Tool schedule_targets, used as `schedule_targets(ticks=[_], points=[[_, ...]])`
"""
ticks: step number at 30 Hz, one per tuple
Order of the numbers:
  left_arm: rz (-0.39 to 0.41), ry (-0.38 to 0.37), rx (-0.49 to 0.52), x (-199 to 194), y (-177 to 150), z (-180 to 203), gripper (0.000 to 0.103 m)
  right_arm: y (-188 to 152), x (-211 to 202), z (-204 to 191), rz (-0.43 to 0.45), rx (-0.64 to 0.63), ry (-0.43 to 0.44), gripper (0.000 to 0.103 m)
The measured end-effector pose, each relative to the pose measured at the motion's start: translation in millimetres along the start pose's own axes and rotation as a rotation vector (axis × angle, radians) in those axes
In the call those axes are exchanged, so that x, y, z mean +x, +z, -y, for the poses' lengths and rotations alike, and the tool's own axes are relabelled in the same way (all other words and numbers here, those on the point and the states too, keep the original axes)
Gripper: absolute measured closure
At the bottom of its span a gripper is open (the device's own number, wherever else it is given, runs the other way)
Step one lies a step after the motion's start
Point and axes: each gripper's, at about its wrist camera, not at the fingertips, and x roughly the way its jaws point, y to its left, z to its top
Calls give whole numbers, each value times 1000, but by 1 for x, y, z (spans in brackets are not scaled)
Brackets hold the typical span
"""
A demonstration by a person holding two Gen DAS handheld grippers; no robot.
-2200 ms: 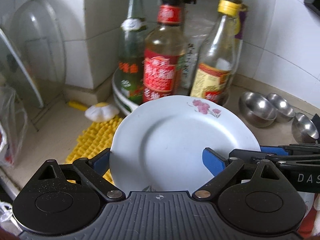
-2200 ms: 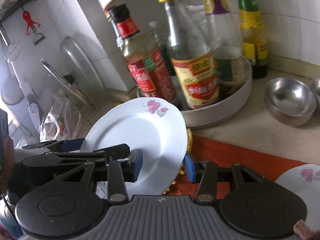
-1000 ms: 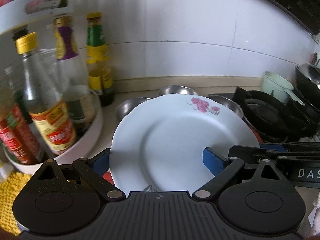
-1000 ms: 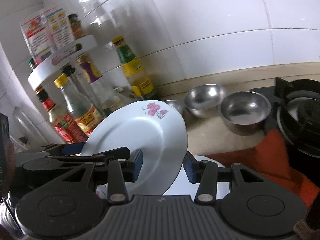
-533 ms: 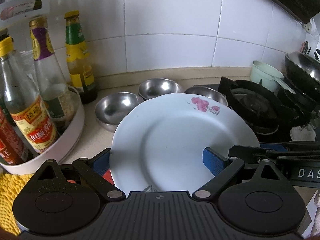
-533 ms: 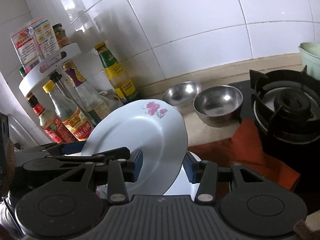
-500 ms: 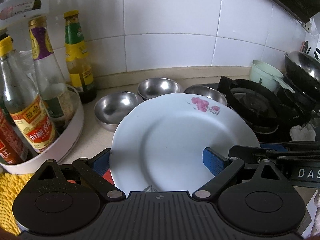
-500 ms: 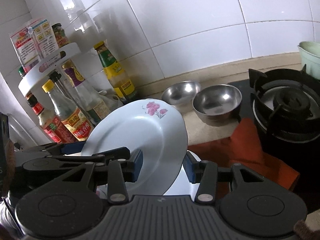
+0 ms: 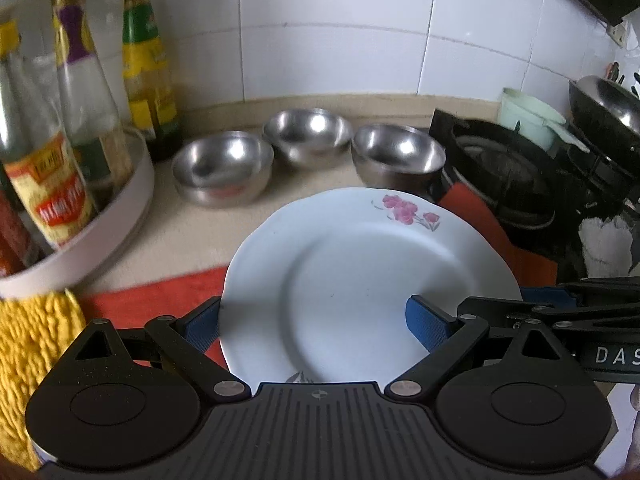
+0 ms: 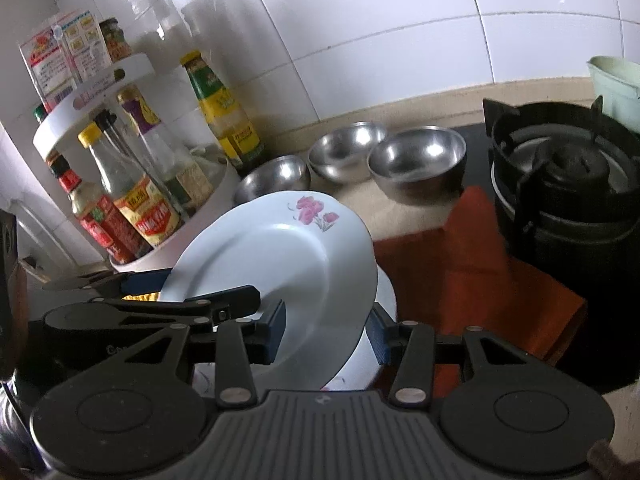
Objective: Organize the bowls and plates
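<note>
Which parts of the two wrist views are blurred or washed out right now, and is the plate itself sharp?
Left wrist view: the bottles at left are motion-smeared, the plate is crisp and the steel bowls show bright highlights. Right wrist view: glare on the wall tiles, the bowls slightly soft, the plate sharp; fisheye bends the tile lines in both.

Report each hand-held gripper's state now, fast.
Left hand-held gripper: shut on the floral white plate.
Right hand-held gripper: shut on the same plate's rim, plate tilted.
</note>
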Motion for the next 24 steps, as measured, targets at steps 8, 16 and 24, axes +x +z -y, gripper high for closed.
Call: schedule_targets(ticks=[8, 16, 24], points=[[-37, 47, -44, 10, -9, 0, 5, -6, 16, 9, -75, -20, 35, 61], [-60, 90, -82, 20, -7, -2, 6, -1, 32, 13, -117, -48, 72, 61], [-77, 107, -115, 30, -7, -6, 6, 3, 45, 15, -146, -69, 82, 61]])
